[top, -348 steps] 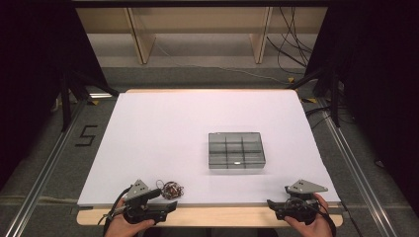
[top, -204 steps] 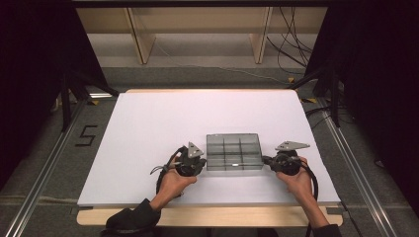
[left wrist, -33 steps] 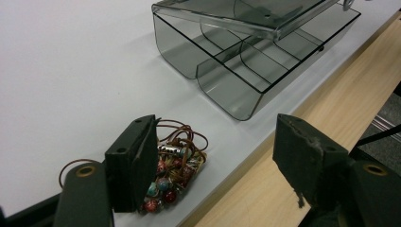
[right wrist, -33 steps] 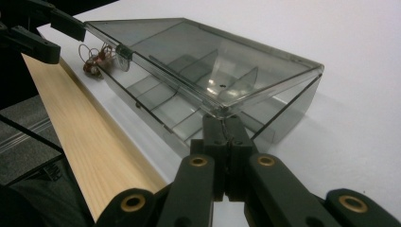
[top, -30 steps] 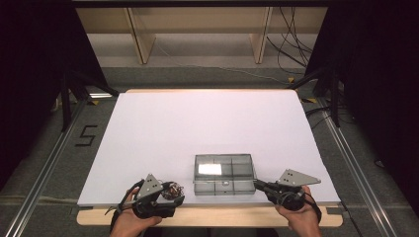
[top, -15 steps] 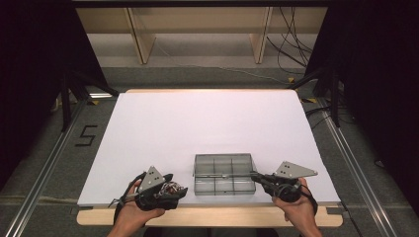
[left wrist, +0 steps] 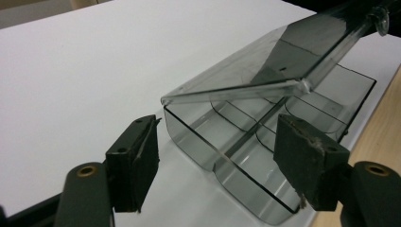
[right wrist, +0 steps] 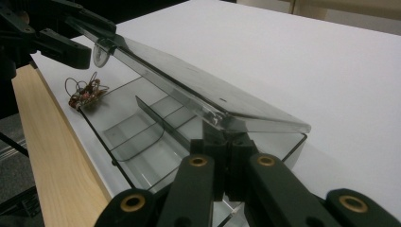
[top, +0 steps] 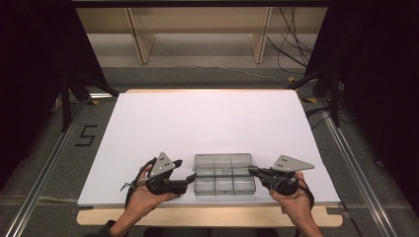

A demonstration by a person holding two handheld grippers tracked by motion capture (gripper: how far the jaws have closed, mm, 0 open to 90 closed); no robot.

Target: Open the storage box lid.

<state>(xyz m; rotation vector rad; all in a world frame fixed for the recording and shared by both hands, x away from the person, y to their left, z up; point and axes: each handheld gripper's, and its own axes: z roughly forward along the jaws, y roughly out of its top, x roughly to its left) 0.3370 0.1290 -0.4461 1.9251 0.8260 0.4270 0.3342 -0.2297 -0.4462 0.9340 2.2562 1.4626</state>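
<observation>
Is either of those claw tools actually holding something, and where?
Yes: the right gripper is shut on the clear box lid, pinching its raised edge at one end. The left gripper is open, holding nothing.

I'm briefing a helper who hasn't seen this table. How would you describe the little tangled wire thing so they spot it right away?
Start at the white table and go to its near wooden edge, where a clear smoky plastic compartment box sits with its lid raised. Beside the box's end lies a small bundle of thin wire loops with reddish beads, the one loose, colourful item there.
</observation>
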